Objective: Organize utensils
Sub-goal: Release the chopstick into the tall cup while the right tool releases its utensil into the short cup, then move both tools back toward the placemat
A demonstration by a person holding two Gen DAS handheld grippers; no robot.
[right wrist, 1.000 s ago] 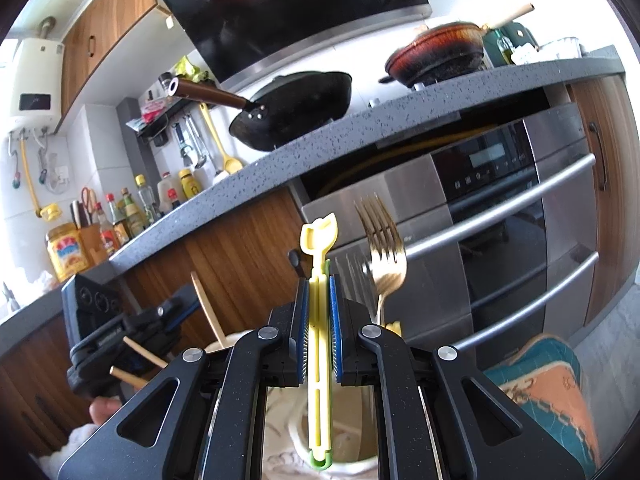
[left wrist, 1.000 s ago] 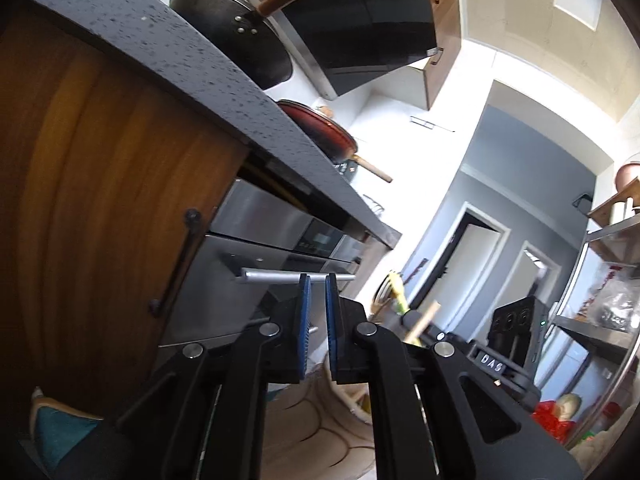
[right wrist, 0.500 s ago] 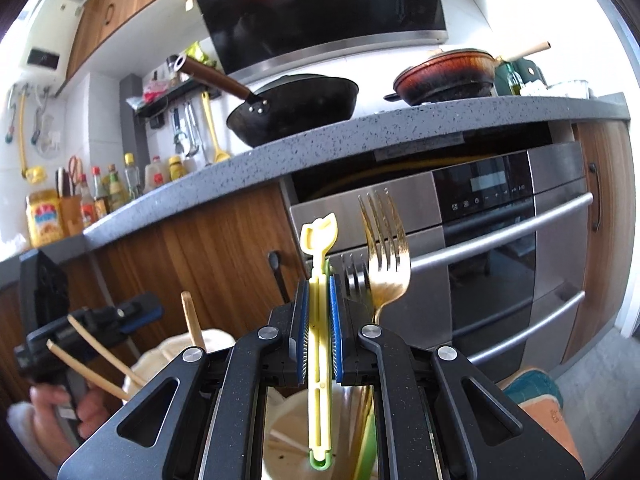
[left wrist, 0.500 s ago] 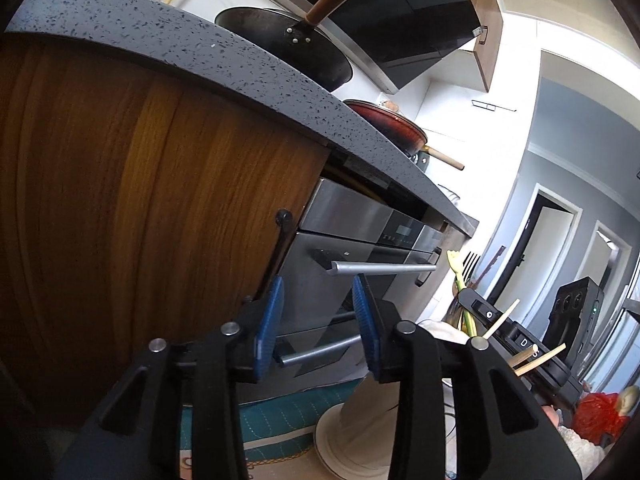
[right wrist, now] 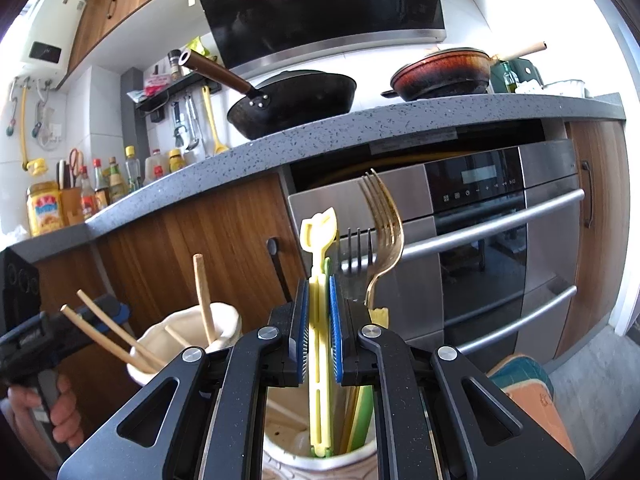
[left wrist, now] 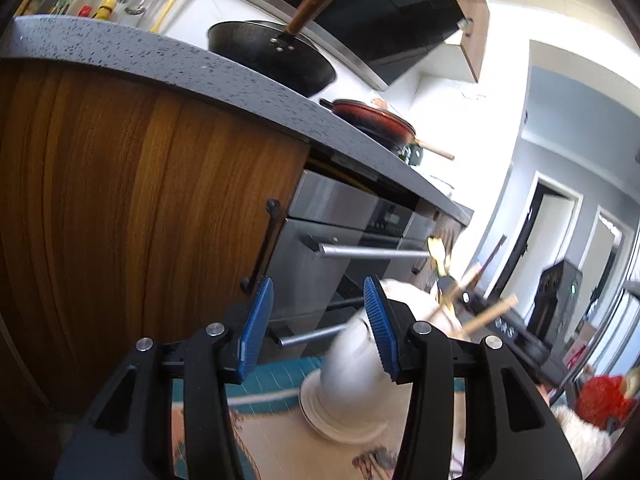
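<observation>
The right gripper (right wrist: 319,320) pinches a yellow utensil (right wrist: 319,264) standing upright in a white holder (right wrist: 320,462), beside a gold fork (right wrist: 382,232). The left gripper (left wrist: 318,326) hangs spread wide, holding nothing, before a blurred white cup (left wrist: 352,360).

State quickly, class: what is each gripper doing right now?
Left gripper: open, holding nothing.
Right gripper: shut on the yellow utensil, over the holder.
</observation>
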